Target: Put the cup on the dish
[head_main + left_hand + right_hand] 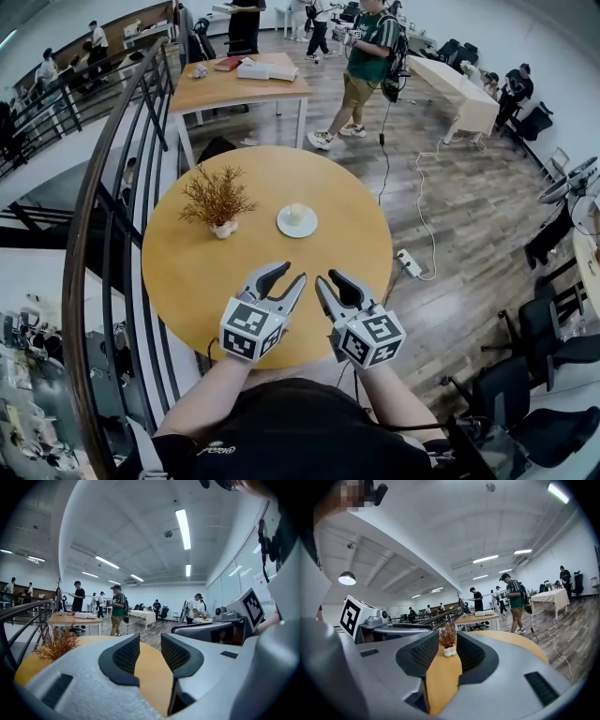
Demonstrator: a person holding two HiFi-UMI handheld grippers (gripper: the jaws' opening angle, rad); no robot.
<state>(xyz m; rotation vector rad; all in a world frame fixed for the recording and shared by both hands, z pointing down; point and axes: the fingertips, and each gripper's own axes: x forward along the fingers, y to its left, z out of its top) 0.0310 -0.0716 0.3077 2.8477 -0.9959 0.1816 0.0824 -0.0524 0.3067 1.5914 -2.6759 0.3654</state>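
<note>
The round wooden table has its near edge hidden behind both grippers and the person's body. The left gripper hovers with jaws apart and empty; the right gripper has its jaws drawn close on nothing. Beyond them stands a dried plant. Beside it is the white dish, with the cup on it, white on white and hard to outline.

This is looking like an open shared office: people are standing among long tables on a wooden floor, office chairs are lining one side, a railing is edging a lower level, and strip lights are glowing overhead.
</note>
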